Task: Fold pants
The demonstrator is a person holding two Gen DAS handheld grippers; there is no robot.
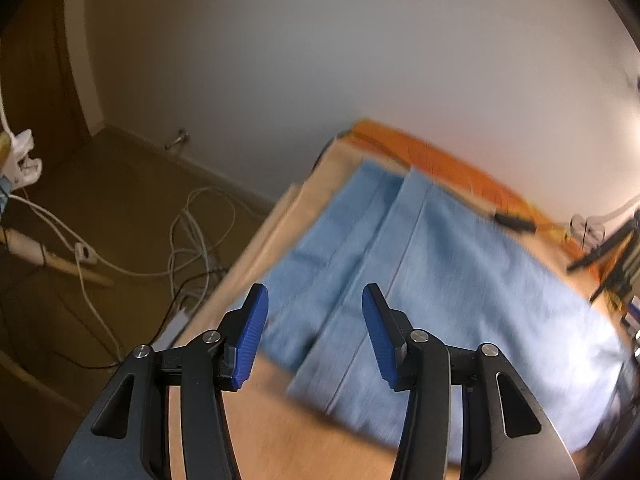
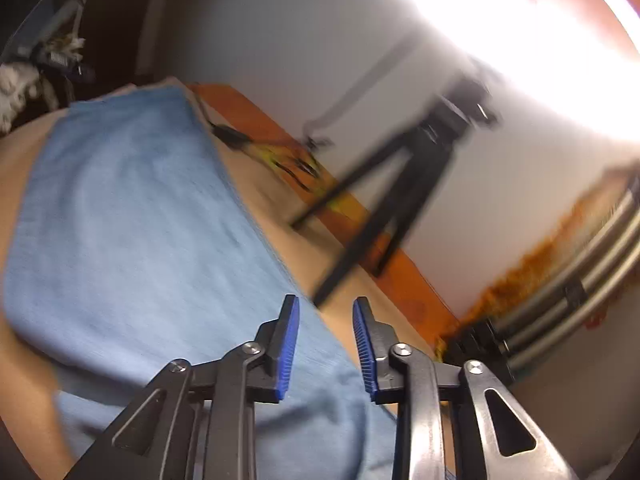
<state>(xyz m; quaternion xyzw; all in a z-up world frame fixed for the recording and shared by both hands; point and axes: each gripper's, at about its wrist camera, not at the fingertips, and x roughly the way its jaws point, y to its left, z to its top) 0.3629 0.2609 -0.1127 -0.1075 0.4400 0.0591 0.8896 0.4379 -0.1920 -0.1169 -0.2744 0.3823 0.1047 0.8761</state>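
Note:
Light blue pants (image 1: 460,264) lie flat on a wooden table (image 1: 280,432), folded lengthwise, with the two leg ends overlapping near the table's left edge. My left gripper (image 1: 315,292) hovers over those leg ends, open, with nothing between its blue pads. In the right wrist view the same pants (image 2: 132,208) spread out to the left across the table (image 2: 288,216). My right gripper (image 2: 326,300) hangs above their near right edge, with its jaws apart and no cloth between them. Both views are blurred.
An orange strip (image 1: 440,160) runs along the table's far edge by the white wall. A black tripod (image 2: 400,200) stands on the table to the right of the pants. White cables (image 1: 188,240) lie on the floor left of the table. Metal pipes (image 2: 580,272) run at the far right.

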